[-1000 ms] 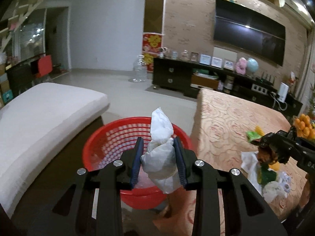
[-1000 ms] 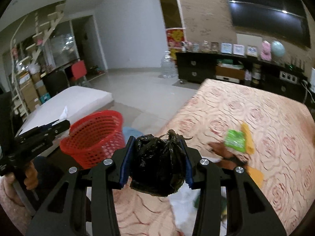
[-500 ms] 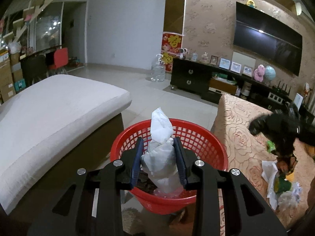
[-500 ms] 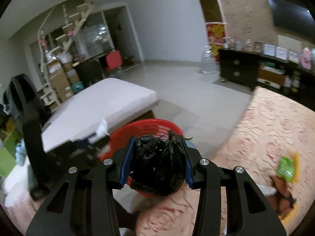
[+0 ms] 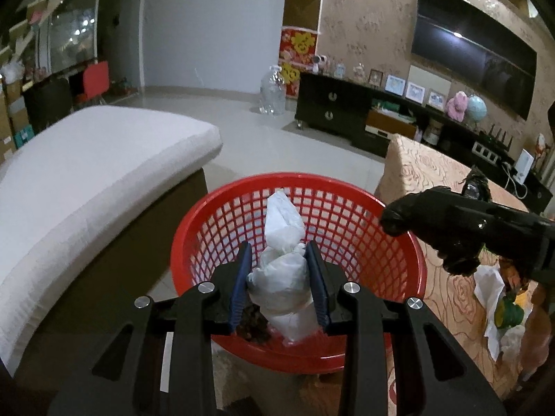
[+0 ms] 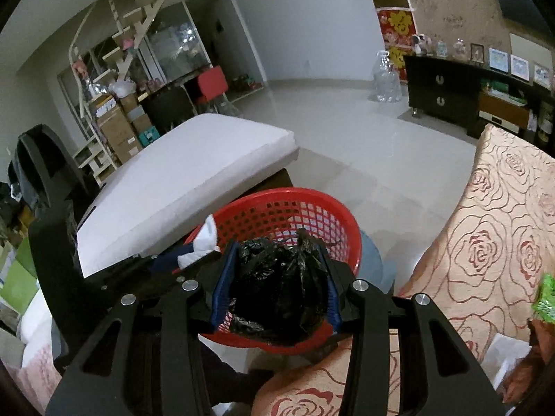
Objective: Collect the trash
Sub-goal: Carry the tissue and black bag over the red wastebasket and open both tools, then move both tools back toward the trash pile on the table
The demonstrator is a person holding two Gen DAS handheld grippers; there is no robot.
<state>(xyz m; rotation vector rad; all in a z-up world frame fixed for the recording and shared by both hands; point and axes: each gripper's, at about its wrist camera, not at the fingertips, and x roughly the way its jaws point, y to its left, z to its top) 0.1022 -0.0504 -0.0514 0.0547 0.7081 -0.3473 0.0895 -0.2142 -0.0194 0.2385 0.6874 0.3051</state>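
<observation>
My left gripper (image 5: 280, 274) is shut on a white crumpled bag (image 5: 282, 274) and holds it over the near side of a red mesh basket (image 5: 347, 215). Dark scraps lie in the basket bottom. My right gripper (image 6: 275, 294) is shut on a black trash bag (image 6: 279, 294) above the near rim of the same basket (image 6: 295, 208). The black bag also shows in the left wrist view (image 5: 433, 228), at the basket's right rim. The left gripper with its white bag appears in the right wrist view (image 6: 204, 242), at the basket's left rim.
A table with a rose-patterned cloth (image 6: 492, 242) stands to the right, holding a green wrapper (image 6: 546, 301), white paper (image 5: 492, 287) and other litter. A white cushioned sofa (image 5: 86, 173) lies to the left. A dark TV cabinet (image 5: 347, 111) and a water jug (image 5: 274, 93) stand beyond.
Both grippers moved left from the table toward the basket, each keeping its bag. The right gripper with the black bag came from the table to the basket's rim.
</observation>
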